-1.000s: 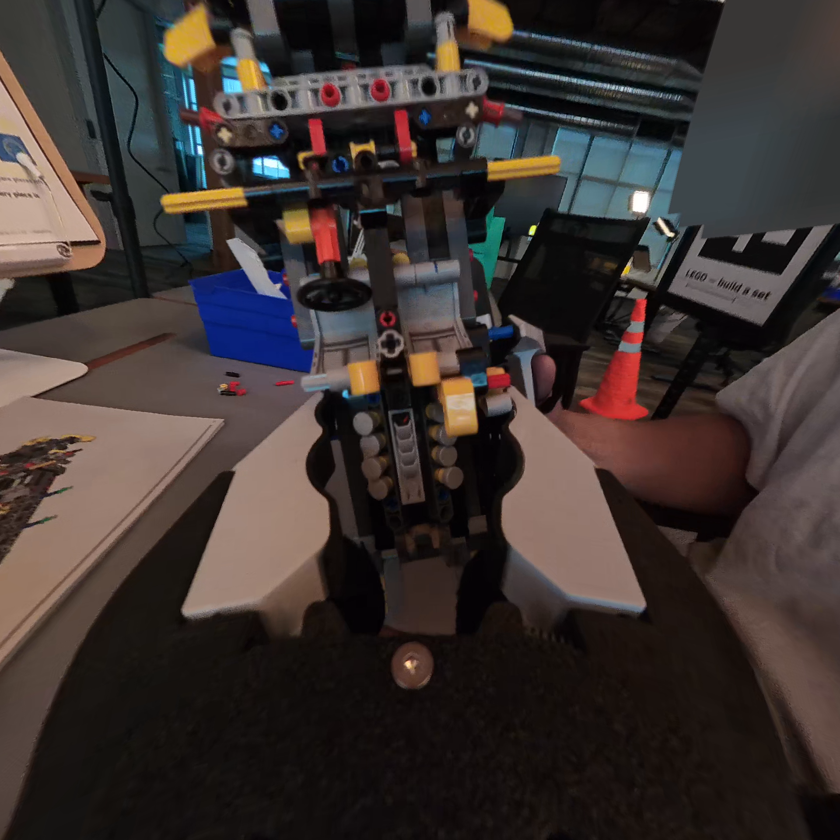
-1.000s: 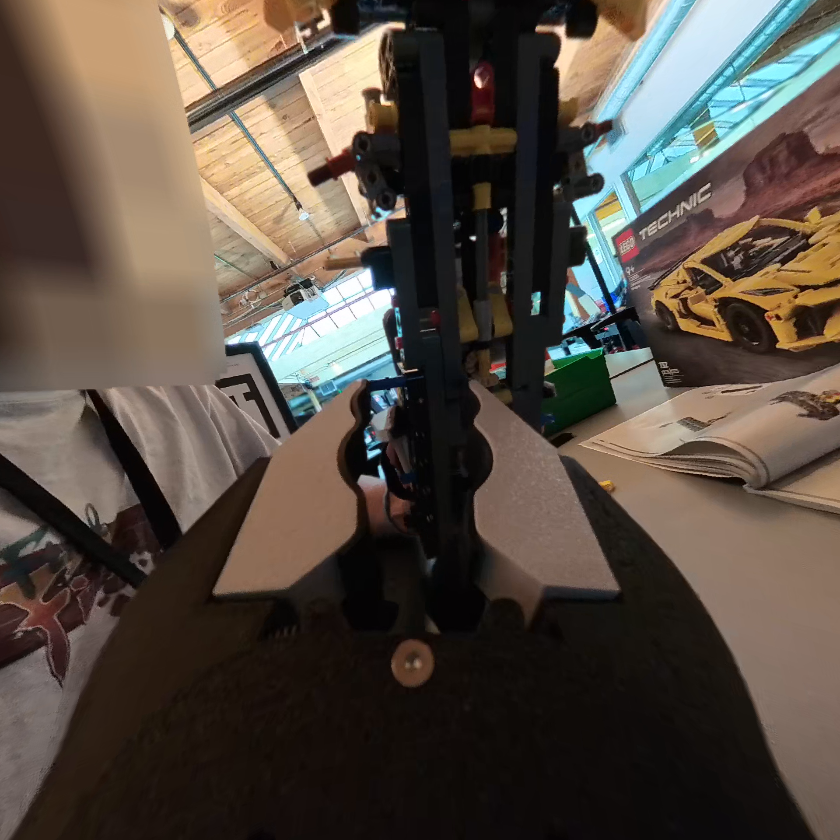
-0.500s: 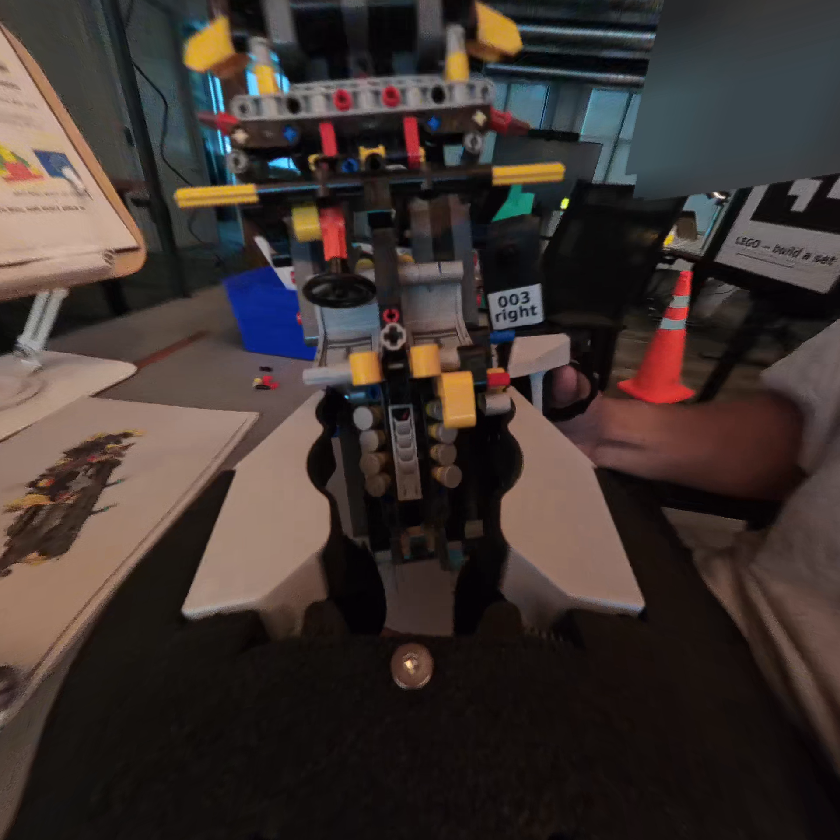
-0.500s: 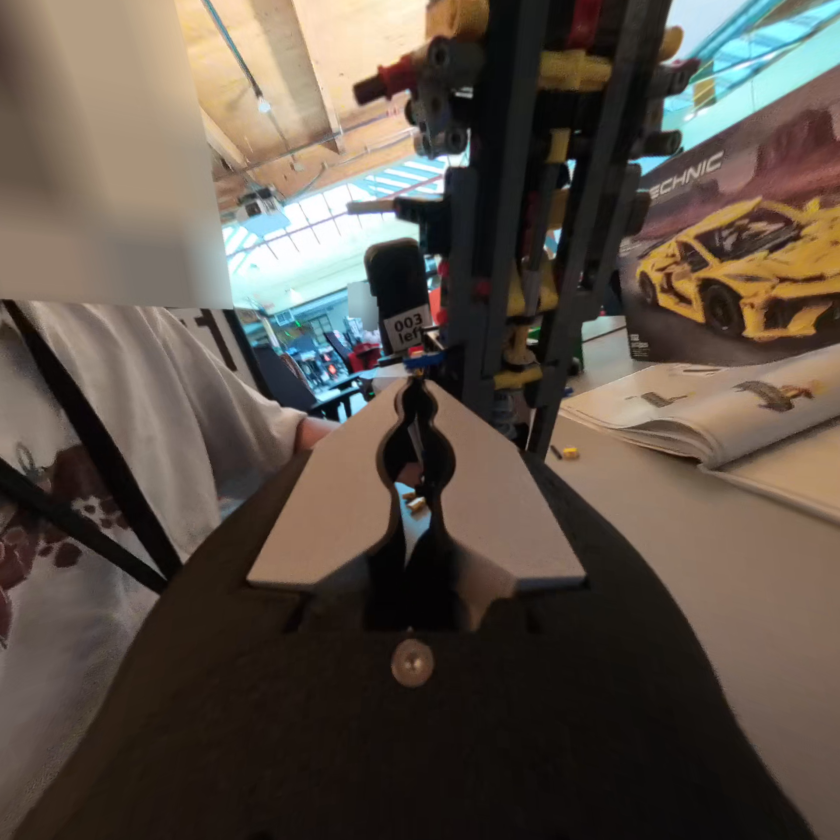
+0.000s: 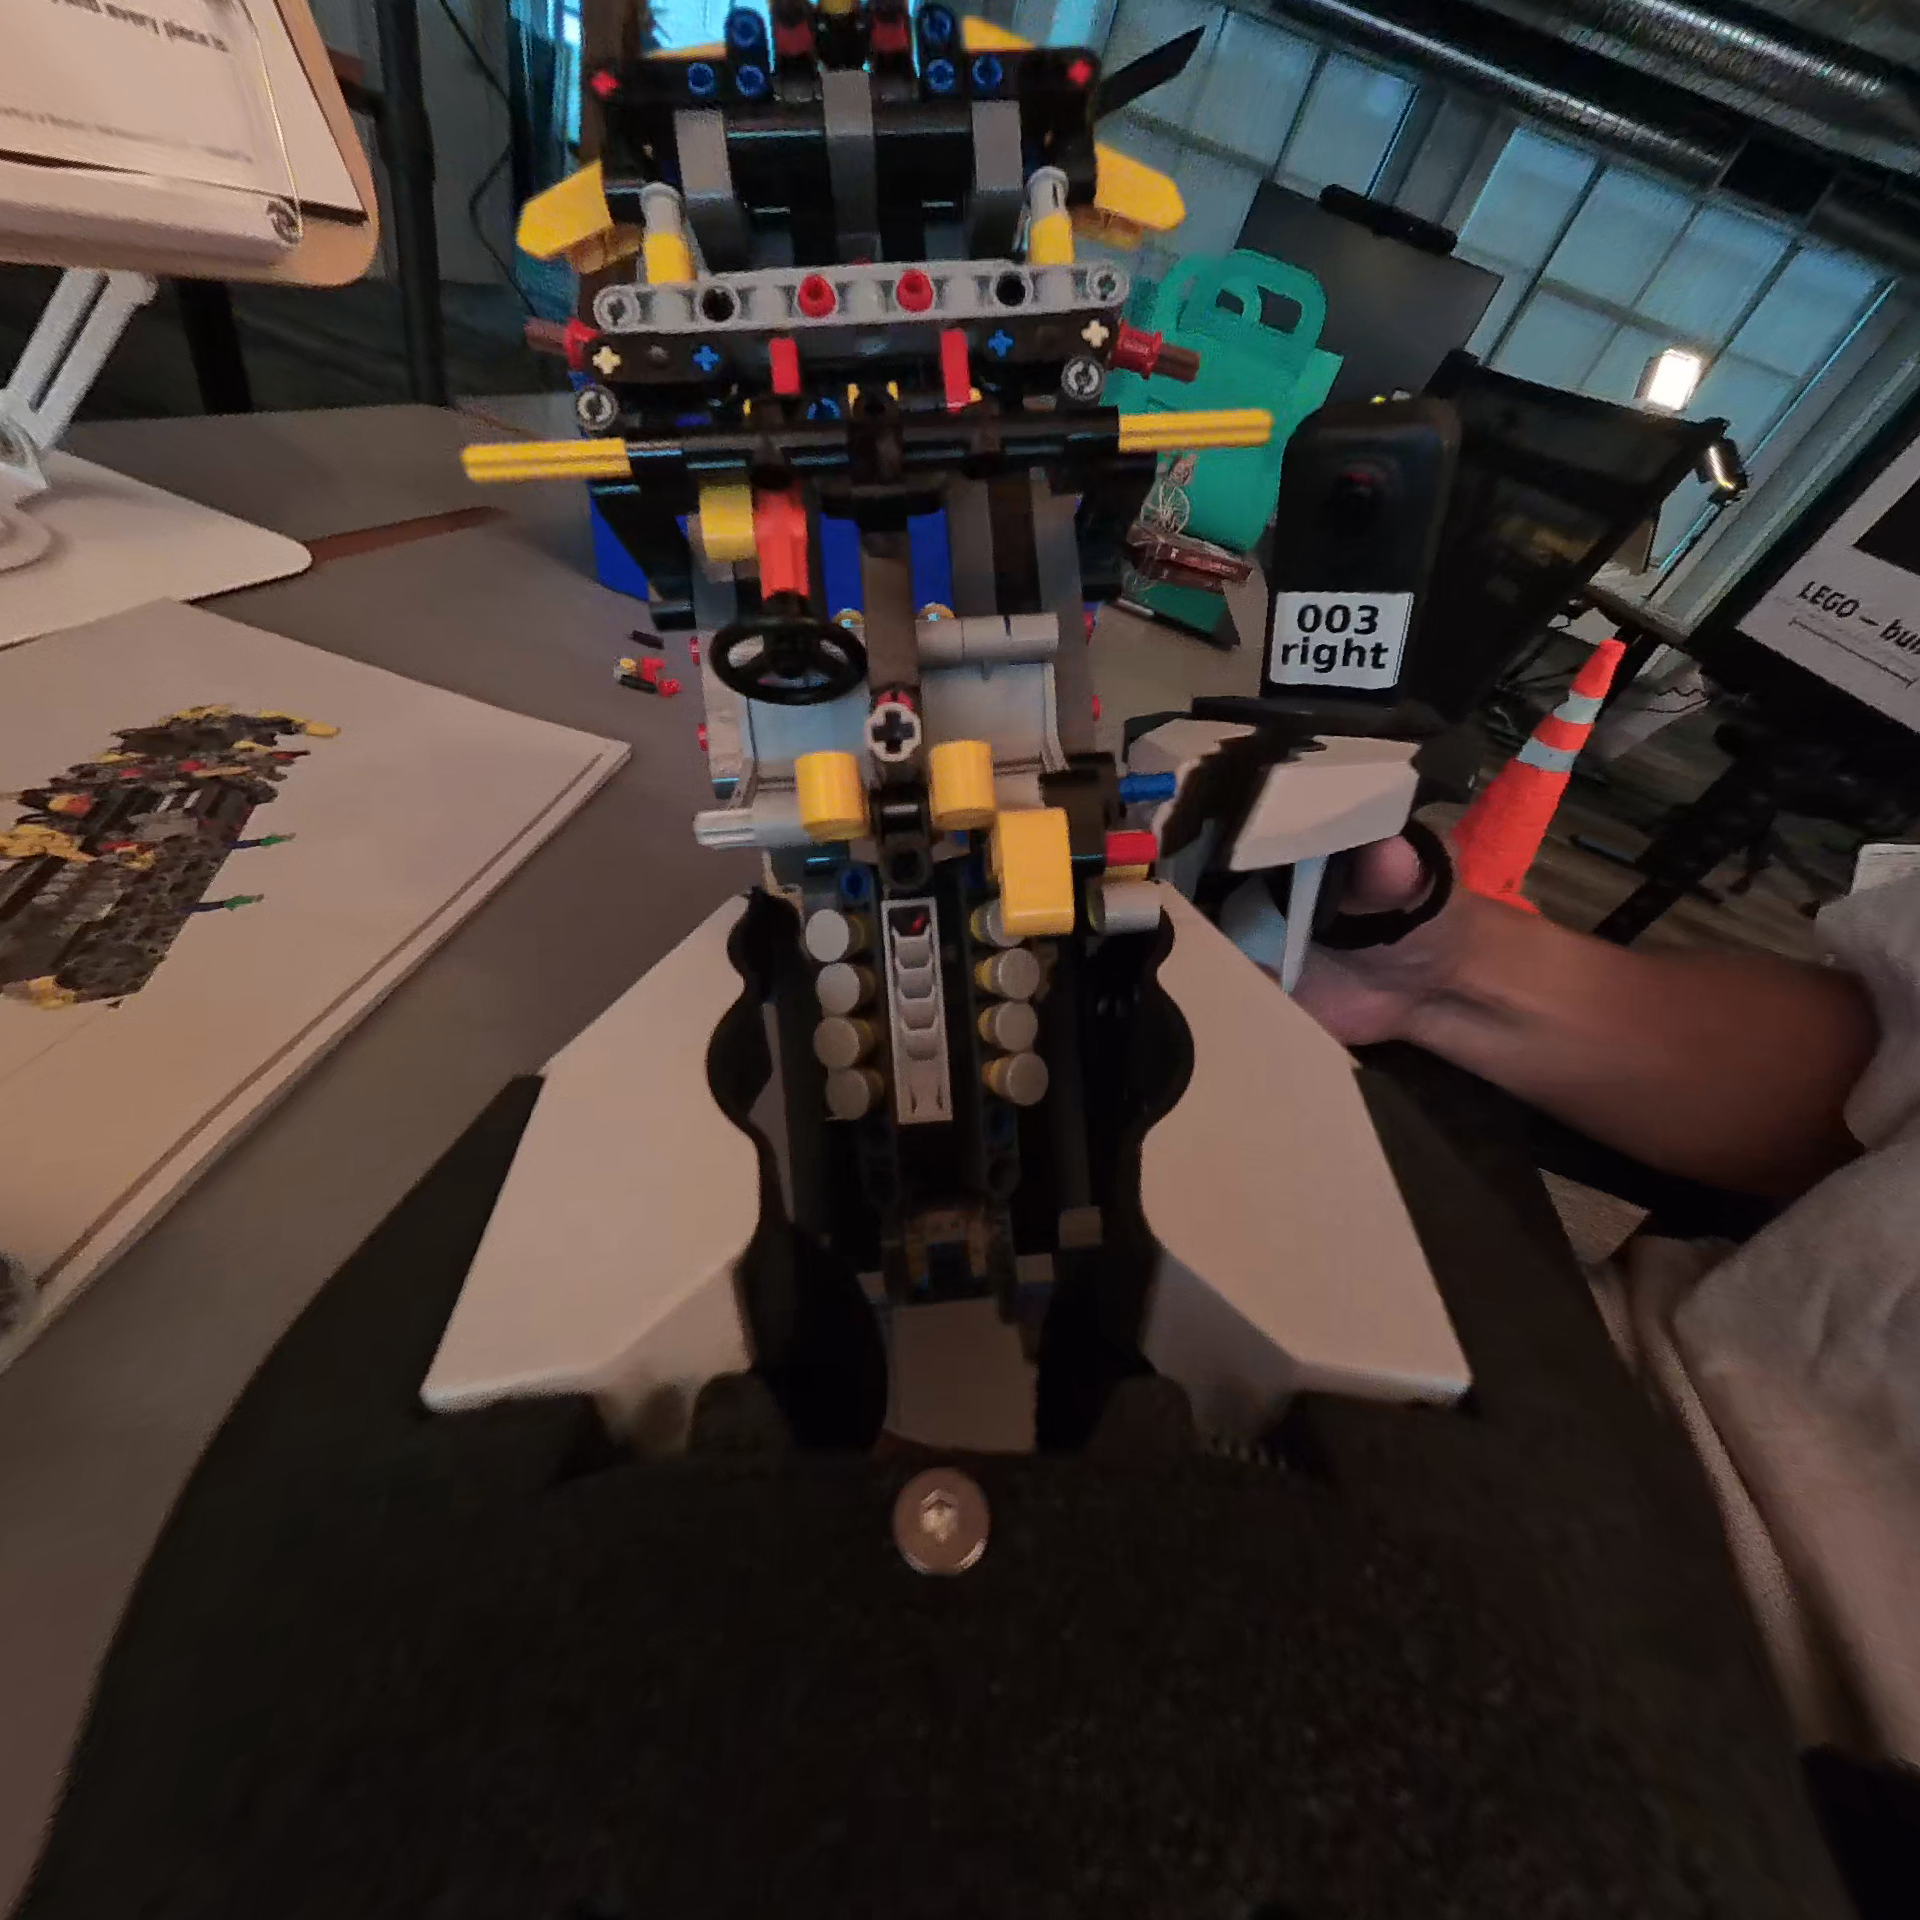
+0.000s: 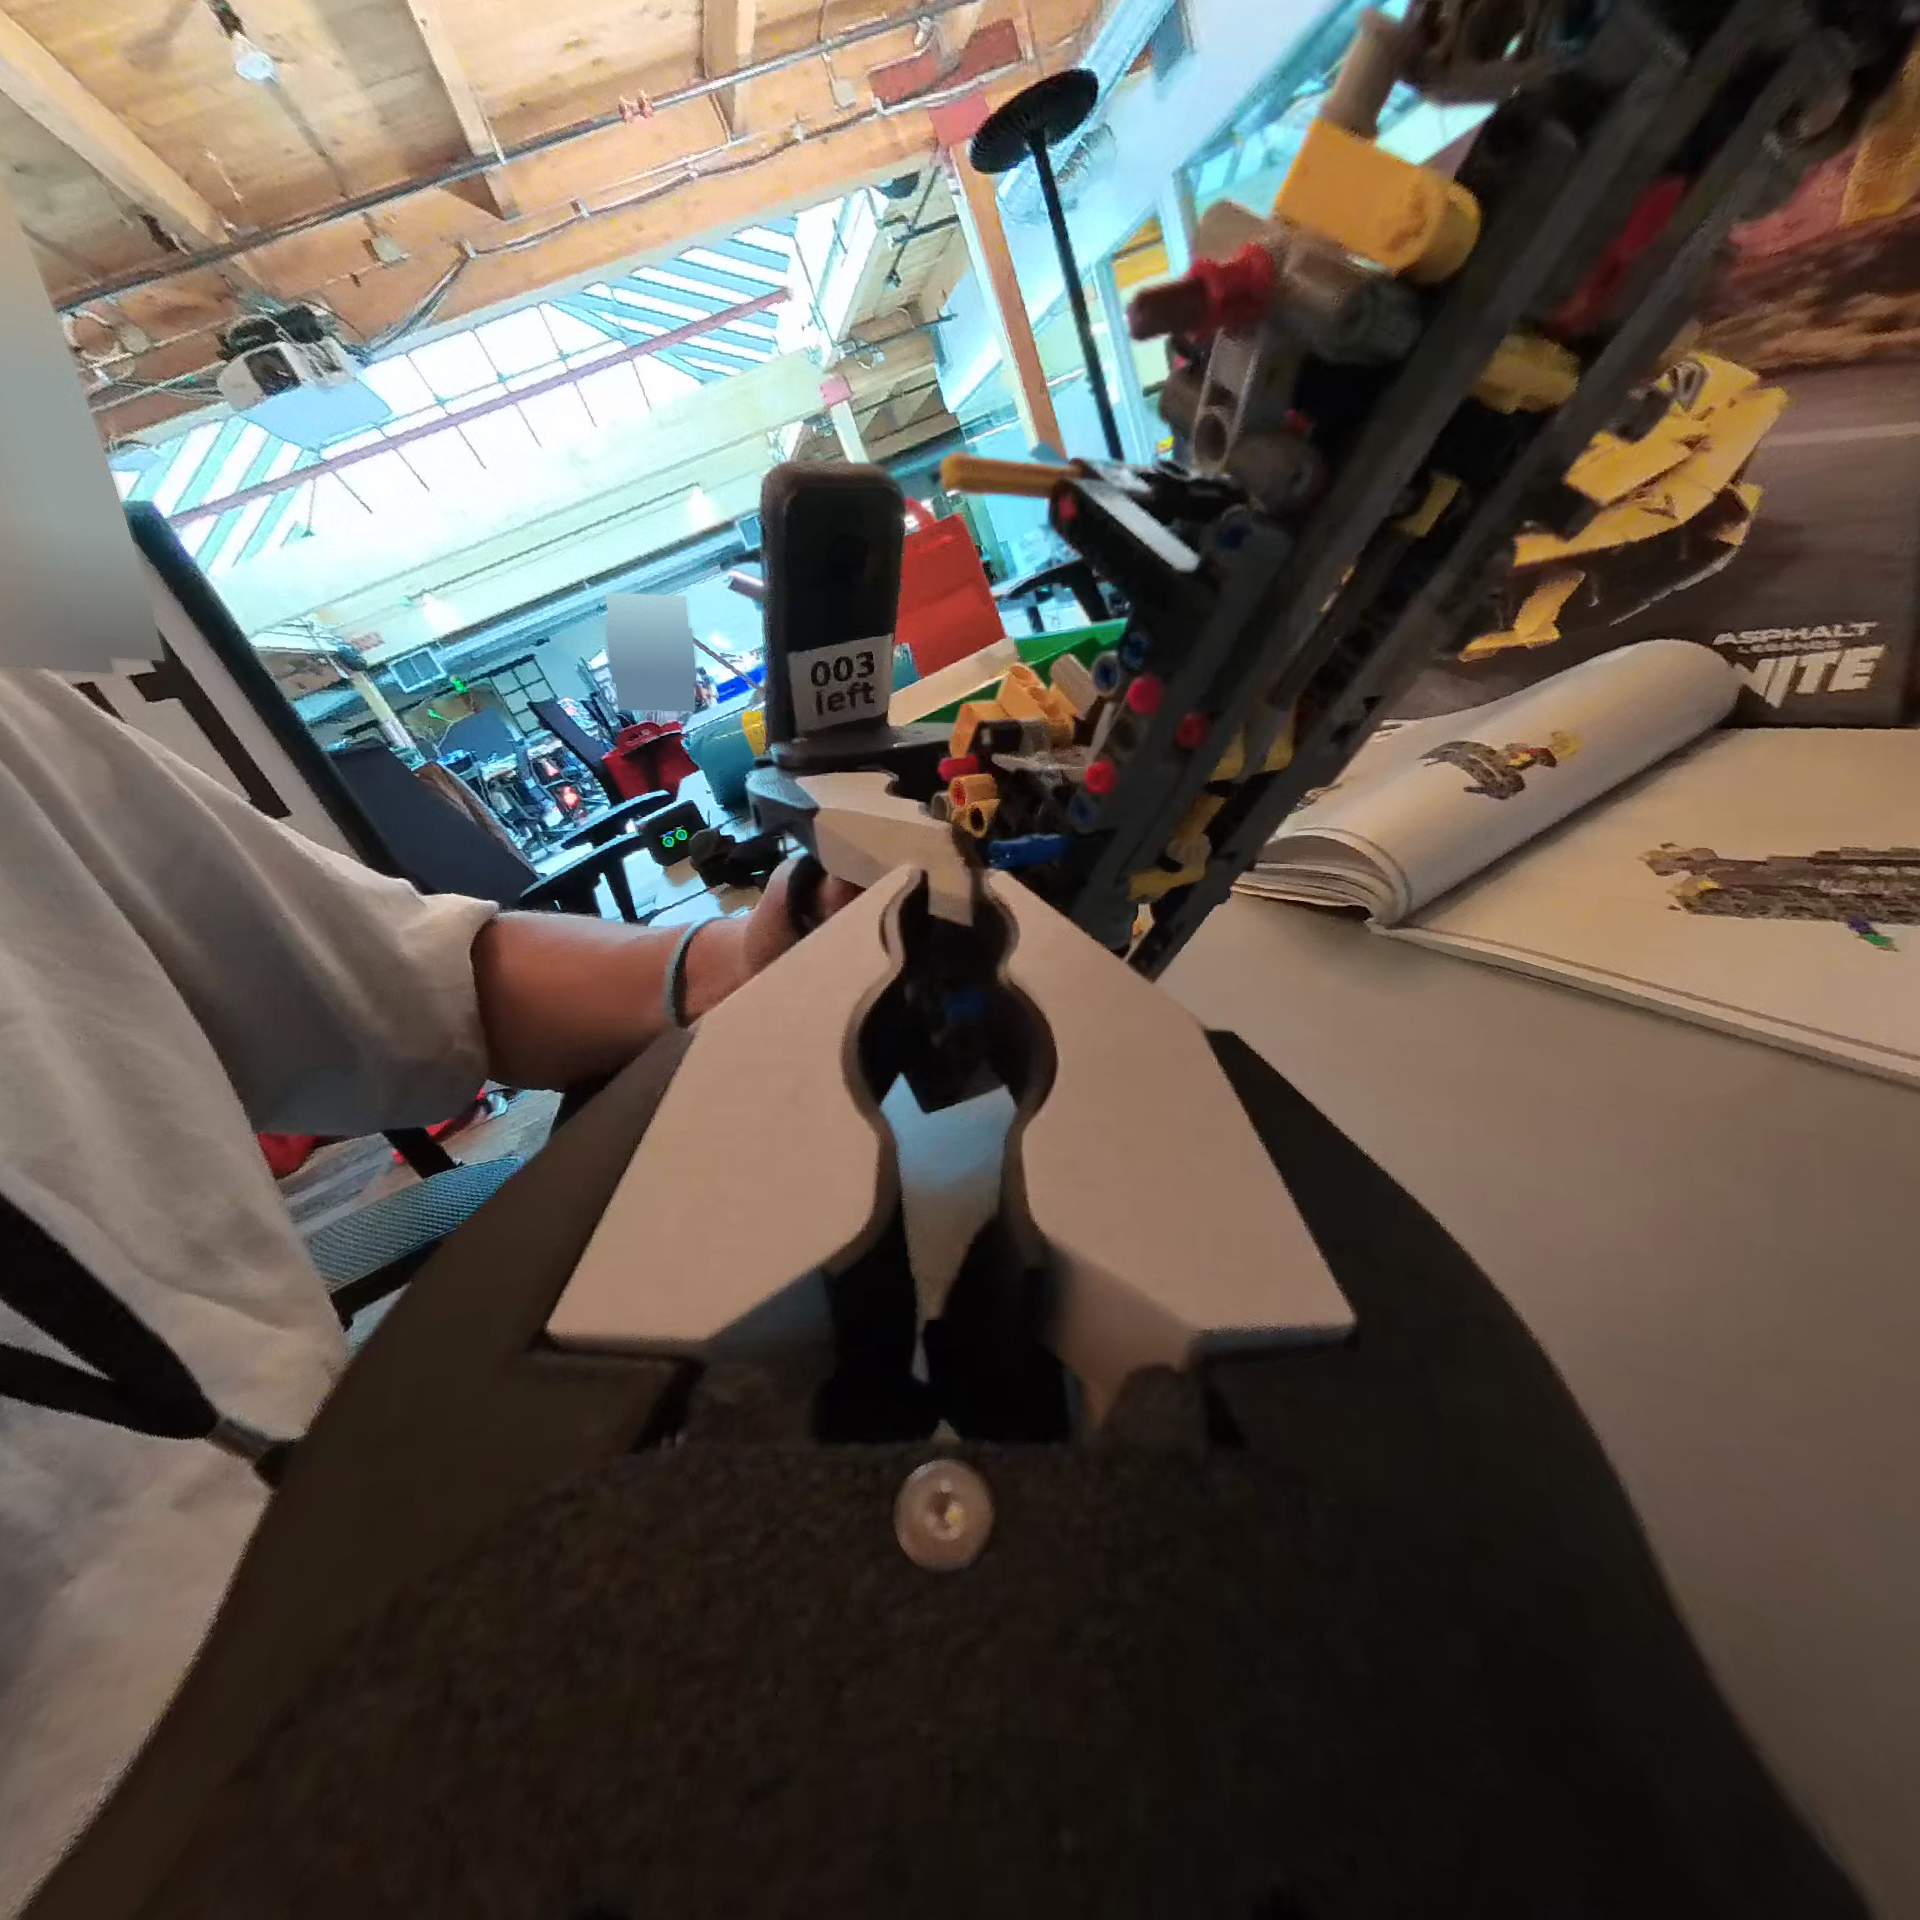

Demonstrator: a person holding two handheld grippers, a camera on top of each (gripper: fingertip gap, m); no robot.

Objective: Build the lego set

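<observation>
Both grippers meet at the lego car (image 5: 894, 665): left gripper (image 5: 951, 935) clamps its rear; right gripper (image 6: 945, 904), jaws narrow, seemingly pinches nothing, beside it.

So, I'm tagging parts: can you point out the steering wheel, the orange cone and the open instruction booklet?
steering wheel (image 5: 788, 657): left wrist view, on the black rim.
orange cone (image 5: 1527, 792): left wrist view, on the orange body below the pale band.
instruction booklet (image 6: 1621, 821): right wrist view, on the open right-hand page.
</observation>
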